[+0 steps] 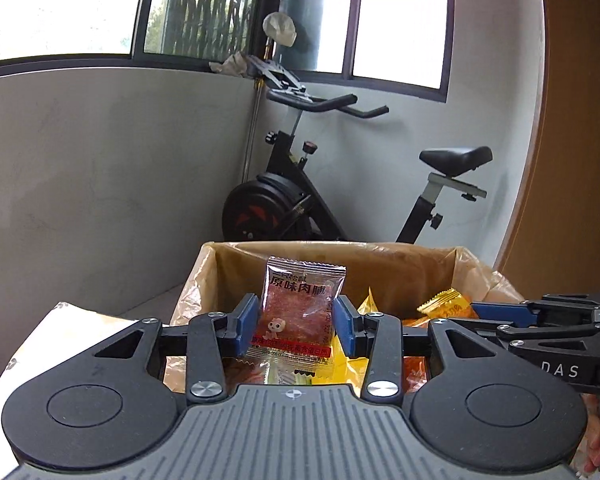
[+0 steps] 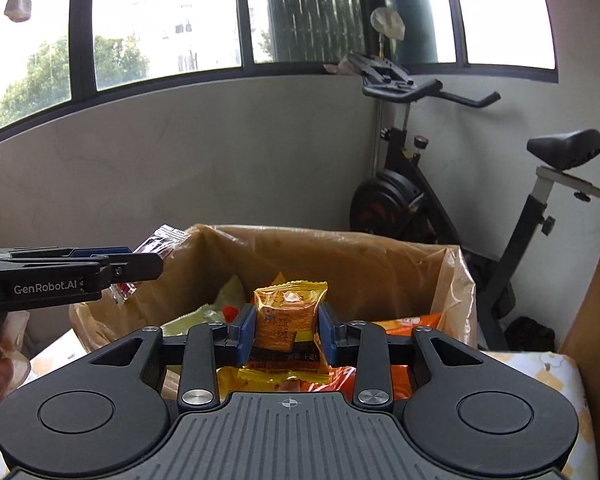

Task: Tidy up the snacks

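1. The left gripper (image 1: 296, 326), marked "GenRobot.AI" on its side, has its blue fingers (image 1: 247, 322) clamped on a clear red packet (image 1: 300, 312) printed "原味肉脯", held upright with its long axis vertical above the lined cardboard box (image 1: 384, 250).
2. The right gripper (image 2: 286, 330), lettered "DAS", pinches a yellow-orange snack packet (image 2: 288, 316), also upright, over the same box.
3. More yellow and orange snacks (image 1: 446, 306) lie inside; the box rim stands open on all sides.
4. An exercise bike (image 1: 296, 200) waits behind, near the wall.
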